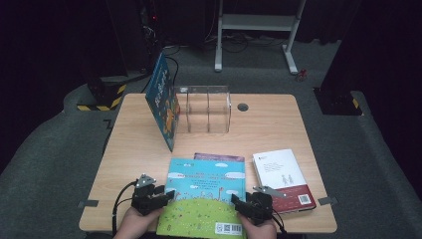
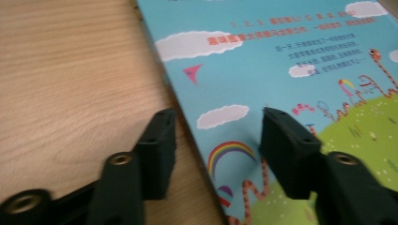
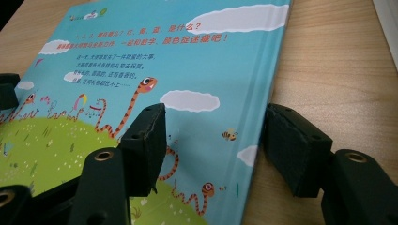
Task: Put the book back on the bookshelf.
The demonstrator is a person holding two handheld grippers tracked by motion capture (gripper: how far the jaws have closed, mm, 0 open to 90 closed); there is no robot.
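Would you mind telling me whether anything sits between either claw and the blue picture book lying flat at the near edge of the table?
Nothing visible does. The left claw straddles the picture book's left edge and the right claw its right edge, each with jaws open and only bare cover and table between them.

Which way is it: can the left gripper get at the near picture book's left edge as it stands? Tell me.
Probably yes. The left gripper already straddles the picture book at its left edge, jaws apart, one over the table and one over the cover, with nothing between.
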